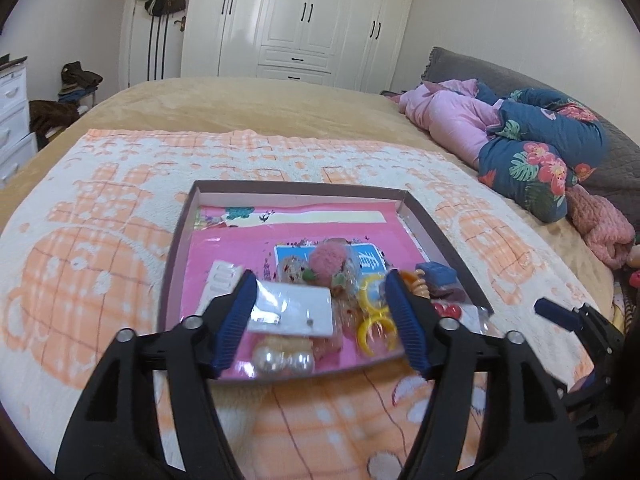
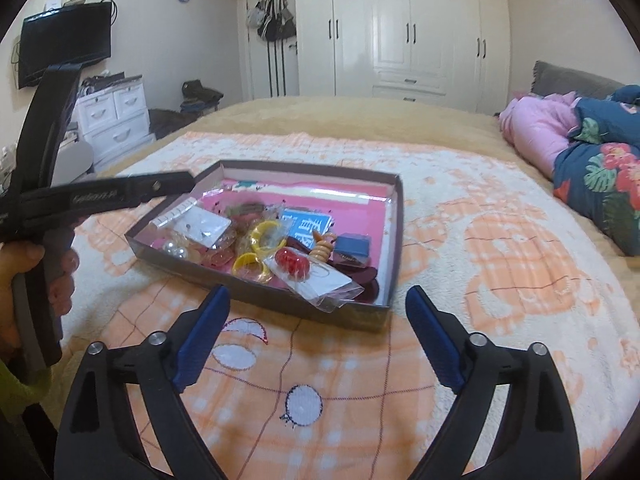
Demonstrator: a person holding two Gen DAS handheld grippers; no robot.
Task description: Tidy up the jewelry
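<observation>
A shallow brown cardboard tray [image 2: 394, 240] with a pink lining sits on an orange-and-white patterned towel [image 2: 480, 216] spread over a bed. Jewelry lies heaped unsorted along the tray's near edge: yellow plastic rings [image 2: 256, 258], pearl earrings [image 1: 280, 360], bagged pieces. The left gripper [image 1: 320, 322] hovers over that heap, jaws spread, holding nothing. The right gripper [image 2: 316, 334] waits before the tray's near edge, jaws spread. Sorting appears barely begun.

a bed [image 2: 320, 116] under a tan plush cover carries an orange-and-white patterned blanket [image 2: 500, 240] spread flat. ahead of the right gripper [image 2: 316, 336], a shallow cardboard tray [image 2: 264, 298] sits on that blanket. far to the gripper's right, a pink and blue floral quilt [image 2: 592, 152] lies bunched on the bed.
</observation>
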